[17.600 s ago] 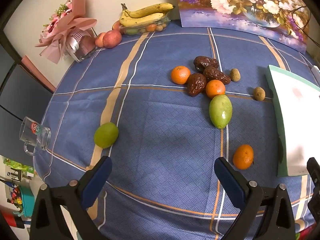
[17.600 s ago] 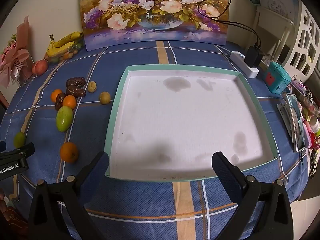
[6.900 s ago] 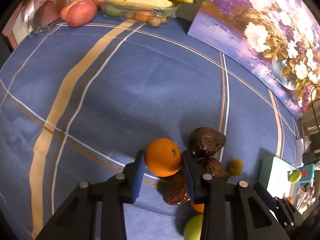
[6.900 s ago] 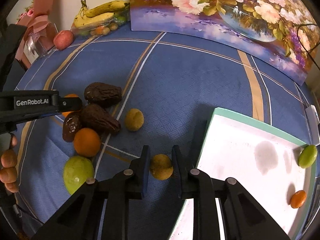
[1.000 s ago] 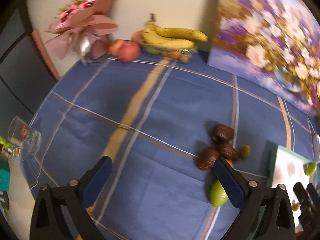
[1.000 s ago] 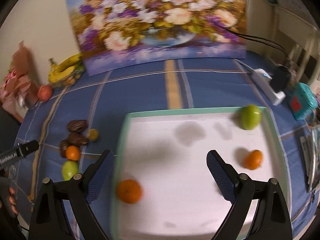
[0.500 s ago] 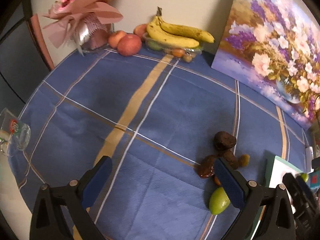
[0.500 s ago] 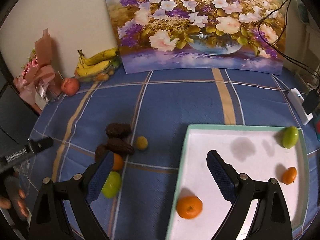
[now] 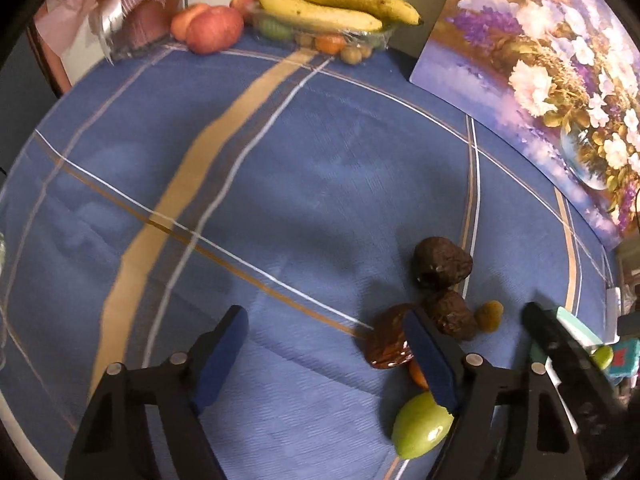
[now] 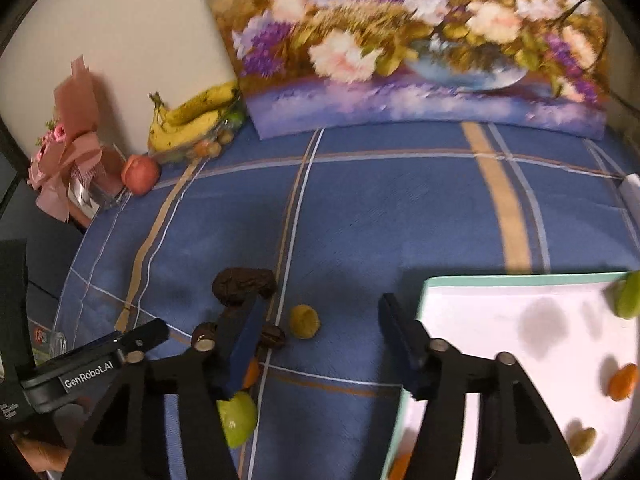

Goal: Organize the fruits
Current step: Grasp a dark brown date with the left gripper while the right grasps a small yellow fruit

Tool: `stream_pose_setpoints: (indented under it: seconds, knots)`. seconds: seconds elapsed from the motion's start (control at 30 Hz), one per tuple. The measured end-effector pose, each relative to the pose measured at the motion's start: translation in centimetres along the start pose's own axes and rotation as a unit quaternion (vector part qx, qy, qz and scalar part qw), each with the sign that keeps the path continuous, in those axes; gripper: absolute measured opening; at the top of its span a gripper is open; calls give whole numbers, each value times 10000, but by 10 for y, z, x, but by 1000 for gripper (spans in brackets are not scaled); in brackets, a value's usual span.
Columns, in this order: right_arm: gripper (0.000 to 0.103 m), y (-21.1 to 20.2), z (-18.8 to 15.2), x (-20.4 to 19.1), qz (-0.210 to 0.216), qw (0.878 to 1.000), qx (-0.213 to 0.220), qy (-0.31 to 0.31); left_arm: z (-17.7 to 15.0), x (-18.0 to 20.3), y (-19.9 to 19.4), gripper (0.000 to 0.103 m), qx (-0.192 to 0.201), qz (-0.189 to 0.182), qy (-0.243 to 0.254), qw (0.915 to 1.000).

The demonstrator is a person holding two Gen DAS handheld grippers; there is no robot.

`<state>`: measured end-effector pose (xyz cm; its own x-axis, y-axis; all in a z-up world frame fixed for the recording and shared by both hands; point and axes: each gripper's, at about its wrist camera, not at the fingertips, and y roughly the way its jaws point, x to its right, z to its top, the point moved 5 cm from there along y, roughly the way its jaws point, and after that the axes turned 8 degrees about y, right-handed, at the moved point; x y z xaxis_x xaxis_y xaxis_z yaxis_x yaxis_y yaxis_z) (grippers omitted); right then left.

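Note:
Loose fruit lies on the blue checked cloth: dark brown dates [image 9: 442, 262] [image 10: 244, 285], a small yellow-brown fruit [image 9: 489, 315] [image 10: 304, 321], an orange [image 9: 417, 373] half hidden behind a finger, and a green fruit [image 9: 420, 424] [image 10: 237, 418]. My left gripper [image 9: 328, 354] is open and empty, above the cloth just left of the pile. My right gripper [image 10: 322, 342] is open and empty, above the small yellow-brown fruit. The white tray with a teal rim [image 10: 520, 280] holds a green fruit [image 10: 628, 300], an orange [image 10: 622, 386] and a small brown fruit [image 10: 582, 440].
Bananas on a clear fruit box [image 9: 332, 8] [image 10: 192, 118], peaches [image 9: 214, 28] [image 10: 140, 174] and a pink bouquet [image 10: 72, 148] stand along the far wall. A flower painting [image 10: 420, 48] leans at the back. The left gripper's body [image 10: 88, 364] shows at lower left in the right wrist view.
Both grippers have moved down and closer to the pile of loose fruit. The right gripper has swung left off the tray. Both stay open and empty.

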<state>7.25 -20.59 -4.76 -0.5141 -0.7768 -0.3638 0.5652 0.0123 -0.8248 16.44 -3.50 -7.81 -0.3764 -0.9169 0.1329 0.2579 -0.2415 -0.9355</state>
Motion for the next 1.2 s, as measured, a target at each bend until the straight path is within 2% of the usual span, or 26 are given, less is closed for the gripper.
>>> stream_pose_setpoints:
  seconds: [0.2, 0.47, 0.63, 0.7, 0.8, 0.97, 1.2]
  knots:
    - [37, 31, -5, 0, 105, 9993, -350, 41, 4, 9, 11, 81, -101, -172, -41, 9998]
    - [22, 42, -10, -4, 328, 9981, -507, 125, 5, 8, 14, 78, -161, -394, -154, 9990]
    - [22, 37, -8, 2, 125, 9990, -407, 130, 3, 16, 15, 65, -204, -597, -74, 9980]
    - [22, 34, -7, 9, 44, 9992, -367, 171, 2, 22, 18, 52, -256, -733, -61, 9970]
    - [22, 29, -6, 15, 51, 9992, -334, 231, 0, 30, 23, 42, -374, -836, -33, 9958]
    - [22, 18, -1, 18, 72, 9995, -203, 234, -1, 30, 19, 42, -287, -748, -76, 9968]
    - [22, -11, 13, 26, 100, 9992, 68, 379, 9, 42, -24, 41, 268, -700, 126, 9971]
